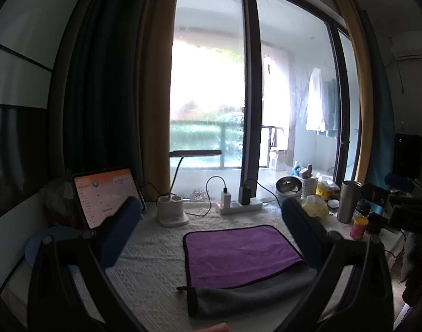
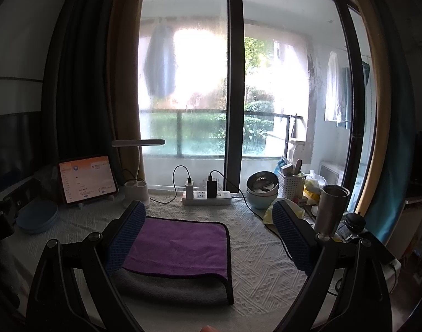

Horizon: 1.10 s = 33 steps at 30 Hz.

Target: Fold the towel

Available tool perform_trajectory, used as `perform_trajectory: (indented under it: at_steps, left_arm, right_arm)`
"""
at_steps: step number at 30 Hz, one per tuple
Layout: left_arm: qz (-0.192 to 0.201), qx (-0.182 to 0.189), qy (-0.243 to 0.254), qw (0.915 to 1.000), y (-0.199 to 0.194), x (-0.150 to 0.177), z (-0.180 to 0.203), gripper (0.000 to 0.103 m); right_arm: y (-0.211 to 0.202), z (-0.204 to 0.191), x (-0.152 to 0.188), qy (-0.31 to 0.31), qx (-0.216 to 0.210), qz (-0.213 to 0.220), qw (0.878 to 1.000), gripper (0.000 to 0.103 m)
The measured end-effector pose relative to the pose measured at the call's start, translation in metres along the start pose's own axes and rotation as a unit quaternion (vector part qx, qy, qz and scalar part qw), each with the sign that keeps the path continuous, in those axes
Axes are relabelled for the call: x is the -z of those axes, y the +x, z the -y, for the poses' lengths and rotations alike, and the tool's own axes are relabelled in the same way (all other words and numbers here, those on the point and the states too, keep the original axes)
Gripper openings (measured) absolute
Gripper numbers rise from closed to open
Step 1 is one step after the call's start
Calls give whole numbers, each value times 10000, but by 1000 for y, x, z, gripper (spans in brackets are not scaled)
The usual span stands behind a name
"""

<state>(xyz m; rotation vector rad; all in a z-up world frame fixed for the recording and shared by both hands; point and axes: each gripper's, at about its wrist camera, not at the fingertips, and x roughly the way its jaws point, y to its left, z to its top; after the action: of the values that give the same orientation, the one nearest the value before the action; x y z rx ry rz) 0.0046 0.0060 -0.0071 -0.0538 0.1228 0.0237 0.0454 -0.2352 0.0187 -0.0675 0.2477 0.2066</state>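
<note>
A towel, purple on one side and grey on the other with a dark border, lies folded on the white patterned tablecloth. In the left wrist view the purple towel (image 1: 238, 254) lies between the fingers, its grey layer showing at the near edge. My left gripper (image 1: 213, 232) is open above it and holds nothing. In the right wrist view the towel (image 2: 180, 246) lies to the lower left, partly behind the left finger. My right gripper (image 2: 211, 235) is open and empty above the towel's right edge.
A tablet (image 2: 86, 178), lamp base (image 2: 137, 191) and blue plates (image 2: 38, 217) stand at the back left. A power strip (image 2: 206, 196) with chargers lies at the back. Bowls (image 2: 262, 189), a white basket (image 2: 291, 185) and a steel tumbler (image 2: 331, 207) crowd the right.
</note>
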Motion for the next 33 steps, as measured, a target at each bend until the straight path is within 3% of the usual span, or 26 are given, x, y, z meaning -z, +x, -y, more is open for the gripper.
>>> perform_trajectory:
  at_steps: [19,33]
  left_arm:
    - [-124,70,0,9999,7,6,3,102]
    - [-867,255,5,9959,45,35,10,102]
  right_arm:
    - [2,-1,3,14,-12,-37,10000,95]
    - [37,3,24,103,-190,-542,9983,95]
